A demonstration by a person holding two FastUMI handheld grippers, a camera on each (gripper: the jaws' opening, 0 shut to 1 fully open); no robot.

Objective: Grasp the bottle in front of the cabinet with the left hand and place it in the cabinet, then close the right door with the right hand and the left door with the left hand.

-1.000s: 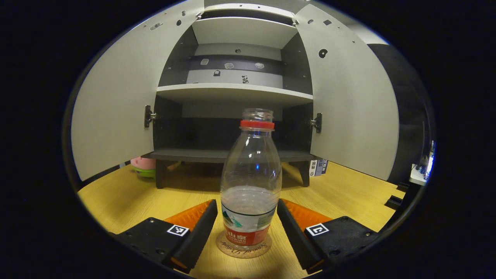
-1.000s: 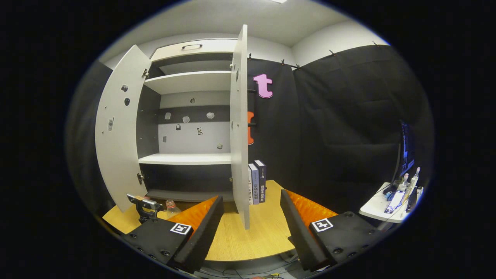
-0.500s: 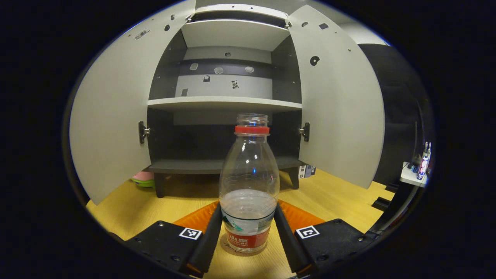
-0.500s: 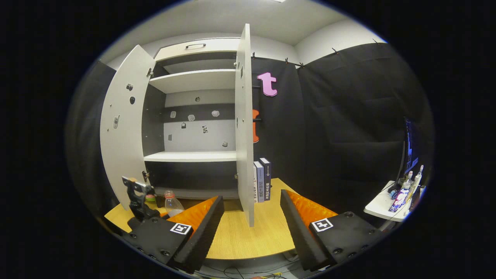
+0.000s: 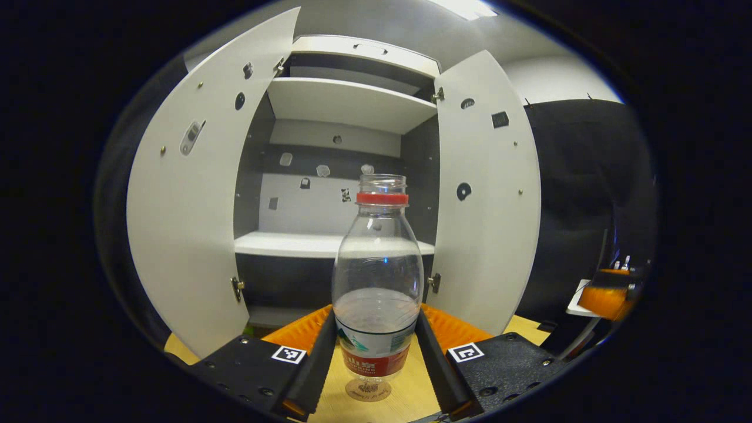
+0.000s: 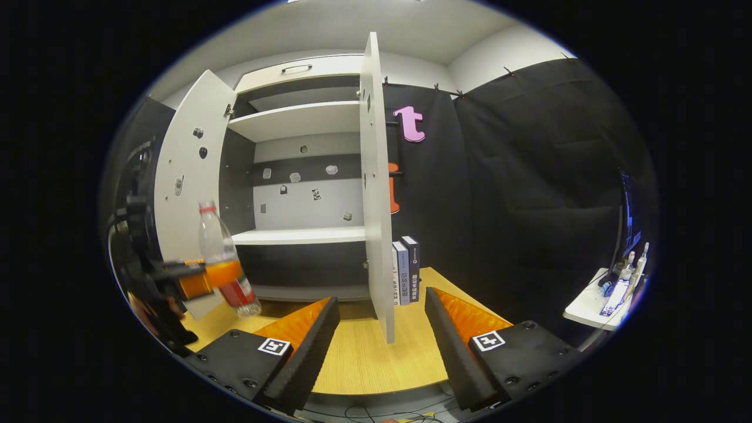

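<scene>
A clear plastic bottle (image 5: 377, 276) with a red neck ring, no cap, a red label and a little water hangs upright above the wooden table (image 5: 411, 393). My left gripper (image 5: 374, 352) is shut on its lower body, both fingers pressing the label. In the right gripper view the bottle (image 6: 225, 264) is tilted in the air in front of the left door (image 6: 188, 176), held by the left gripper (image 6: 197, 281). The white cabinet (image 5: 335, 244) stands open ahead, with its left door (image 5: 188, 223) and right door (image 5: 487, 194) swung out. My right gripper (image 6: 382, 335) is open, low over the table, facing the right door's edge (image 6: 376, 194).
A round cork coaster (image 5: 368, 390) lies on the table under the bottle. Several books (image 6: 406, 270) stand beside the cabinet behind the right door. A small white side table (image 6: 596, 302) with bottles is at the far right. The cabinet's shelves (image 6: 299, 236) are bare.
The left gripper has lifted the bottle off the coaster and raised it in front of the cabinet. The right gripper has barely moved.
</scene>
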